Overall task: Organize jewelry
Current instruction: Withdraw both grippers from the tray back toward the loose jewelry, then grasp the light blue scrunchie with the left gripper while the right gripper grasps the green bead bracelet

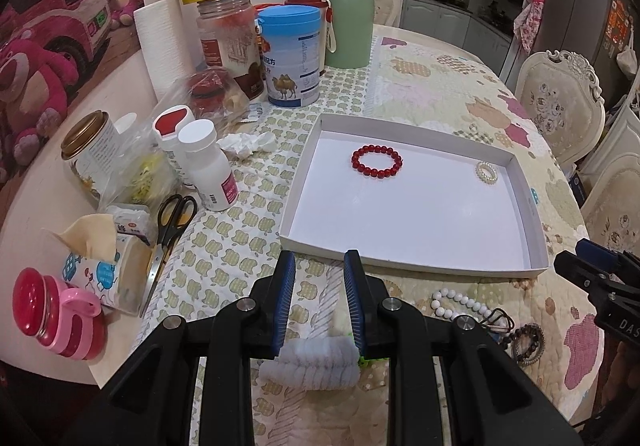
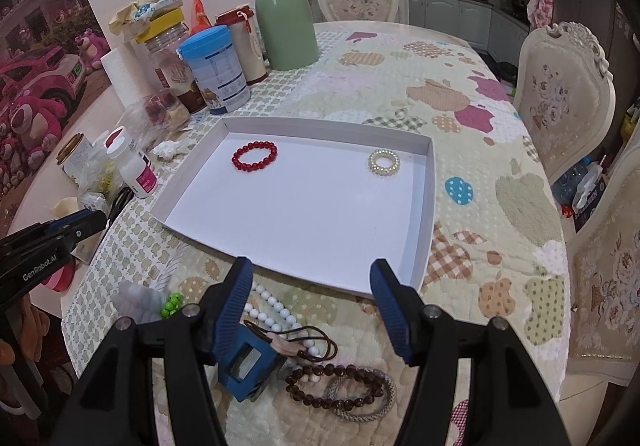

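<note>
Jewelry is split between a shallow white tray [image 2: 424, 230] and the quilted worktop [image 2: 480, 150] in front of it. Inside the tray, a red bead bracelet [image 2: 255, 155] lies toward eleven o'clock, and a pearl ring-shaped band [image 2: 384, 163] sits toward one o'clock near the far right wall, well apart from the red one. Just outside the tray's near edge, a white bead necklace [image 2: 276, 310] trails across the cloth, touching a blue block-shaped item [image 2: 246, 366] and a brown cord [image 2: 320, 342]; below them, at six o'clock, a dark brown bead bracelet [image 2: 336, 386] overlaps a woven grey bangle [image 2: 360, 402]. The right tongs [image 2: 316, 310] hang spread wide above this pile, gripping nothing. The left tongs [image 1: 320, 302] are also parted, with a fluffy white scrunchie [image 1: 312, 364] lying on the worktop between the bases of the blades; whether they touch it I cannot tell. A green bead cluster [image 2: 171, 304] sits beside the scrunchie. At nine o'clock stand jars, a blue-lidded tin [image 1: 290, 54], scissors [image 1: 168, 242] and a green flask [image 1: 347, 10].
</note>
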The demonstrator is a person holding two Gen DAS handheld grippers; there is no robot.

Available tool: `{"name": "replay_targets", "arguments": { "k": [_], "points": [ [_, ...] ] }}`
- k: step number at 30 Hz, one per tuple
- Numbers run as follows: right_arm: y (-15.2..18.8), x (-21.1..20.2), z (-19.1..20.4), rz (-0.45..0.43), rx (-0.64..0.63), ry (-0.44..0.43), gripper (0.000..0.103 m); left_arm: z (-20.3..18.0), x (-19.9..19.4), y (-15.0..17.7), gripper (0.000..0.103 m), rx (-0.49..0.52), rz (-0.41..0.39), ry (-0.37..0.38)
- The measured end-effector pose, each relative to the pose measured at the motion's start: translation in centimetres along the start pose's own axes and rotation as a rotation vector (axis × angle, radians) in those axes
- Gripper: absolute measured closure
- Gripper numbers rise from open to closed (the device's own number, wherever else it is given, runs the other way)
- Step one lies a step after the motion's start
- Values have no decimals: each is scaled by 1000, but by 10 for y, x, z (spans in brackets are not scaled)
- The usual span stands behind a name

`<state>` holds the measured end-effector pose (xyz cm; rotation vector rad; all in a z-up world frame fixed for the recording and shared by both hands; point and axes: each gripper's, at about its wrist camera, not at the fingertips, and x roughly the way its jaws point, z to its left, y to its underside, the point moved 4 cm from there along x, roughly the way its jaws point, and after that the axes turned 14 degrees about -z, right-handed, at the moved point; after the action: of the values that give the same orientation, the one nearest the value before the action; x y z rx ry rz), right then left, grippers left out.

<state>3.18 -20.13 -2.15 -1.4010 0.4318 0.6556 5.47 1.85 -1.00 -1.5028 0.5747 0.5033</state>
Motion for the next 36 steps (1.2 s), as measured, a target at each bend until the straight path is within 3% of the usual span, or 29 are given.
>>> {"name": "replay_targets", "arguments": {
  "k": [12,17,23,28,36],
  "points": [
    [8,-4,1,11,-4,-8,39,4,-3,8,87,-10,18,5],
    [10,-7,1,13,-11,-17,39,18,-3,5,86,-71,43,48],
    [14,-9,-5,24,-2,-36,39,44,2,13,87,-174,113,58],
    [22,-11,-9,43,-2,-81,39,57,3,29,86,-195,155,57],
    [40,5,-12,104,-63,-85,41,67,10,53,83,-270,244,102]
  ]
}}
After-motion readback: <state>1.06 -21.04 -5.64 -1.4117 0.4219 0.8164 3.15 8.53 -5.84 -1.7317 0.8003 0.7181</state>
